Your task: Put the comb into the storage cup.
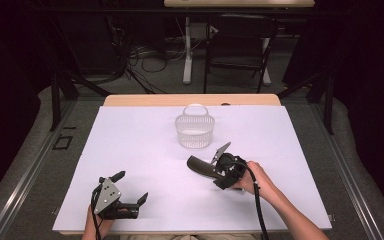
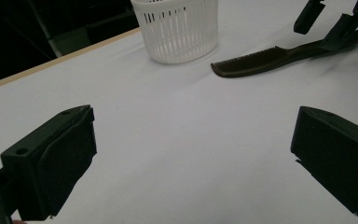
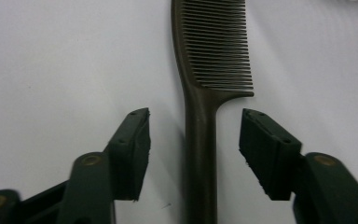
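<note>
A dark brown comb (image 1: 199,165) lies flat on the white table, right of centre, teeth pointing away from the hand. My right gripper (image 1: 219,167) straddles its handle (image 3: 200,154). The jaws stand one on each side of the handle with a gap both sides, so the pads touch nothing. A white slatted basket (image 1: 195,131) with a handle stands upright behind the comb, and it looks empty. My left gripper (image 1: 131,187) rests near the front left edge, jaws wide open with bare table between them (image 2: 191,149). From there the comb (image 2: 261,59), the basket (image 2: 177,28) and the right gripper (image 2: 335,21) show farther off.
The white sheet (image 1: 130,140) covers the table, and a wooden strip (image 1: 145,100) shows along its far edge. Beyond it stand a dark chair (image 1: 240,45), a white table leg (image 1: 187,55) and floor cables (image 1: 145,57). Black frame posts flank the table.
</note>
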{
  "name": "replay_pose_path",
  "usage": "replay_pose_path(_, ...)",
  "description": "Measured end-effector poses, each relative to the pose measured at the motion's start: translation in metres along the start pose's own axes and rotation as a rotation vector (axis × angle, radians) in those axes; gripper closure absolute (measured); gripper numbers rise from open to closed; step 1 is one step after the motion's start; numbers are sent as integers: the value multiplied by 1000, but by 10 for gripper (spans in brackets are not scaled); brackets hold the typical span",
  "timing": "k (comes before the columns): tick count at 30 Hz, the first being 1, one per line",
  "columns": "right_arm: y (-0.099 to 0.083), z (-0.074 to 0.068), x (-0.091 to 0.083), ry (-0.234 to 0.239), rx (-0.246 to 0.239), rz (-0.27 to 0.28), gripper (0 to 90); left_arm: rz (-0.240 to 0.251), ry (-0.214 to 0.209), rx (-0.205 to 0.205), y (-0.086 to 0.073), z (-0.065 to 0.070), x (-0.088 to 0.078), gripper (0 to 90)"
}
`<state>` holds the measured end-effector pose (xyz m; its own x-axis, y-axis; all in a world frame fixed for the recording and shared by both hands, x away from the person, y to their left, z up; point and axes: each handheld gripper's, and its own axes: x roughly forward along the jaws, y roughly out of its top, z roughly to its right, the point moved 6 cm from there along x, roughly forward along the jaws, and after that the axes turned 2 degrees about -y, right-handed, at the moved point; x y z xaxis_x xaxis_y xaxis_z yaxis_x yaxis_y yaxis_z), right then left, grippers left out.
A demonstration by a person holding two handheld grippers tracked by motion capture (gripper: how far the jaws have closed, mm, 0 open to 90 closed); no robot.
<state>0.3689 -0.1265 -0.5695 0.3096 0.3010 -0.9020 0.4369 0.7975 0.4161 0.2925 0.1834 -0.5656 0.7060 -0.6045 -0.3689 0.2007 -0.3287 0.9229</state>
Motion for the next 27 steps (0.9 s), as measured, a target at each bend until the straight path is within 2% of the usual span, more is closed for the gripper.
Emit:
replay_pose_path(2, 1, 0, 1, -1, 9, -4, 492, -1, 2, -1, 0, 0, 0, 2)
replay_pose_path(5, 2, 1, 3, -2, 24, -26, 517, -2, -1, -2, 0, 0, 0, 2)
replay_pose_path(11, 2, 1, 8, 10, 21, -80, 591, -2, -4, 0, 0, 0, 0, 2)
replay_pose_path(27, 1, 7, 21, 34, 49, -131, 675, -2, -11, 6, 0, 1, 0, 1)
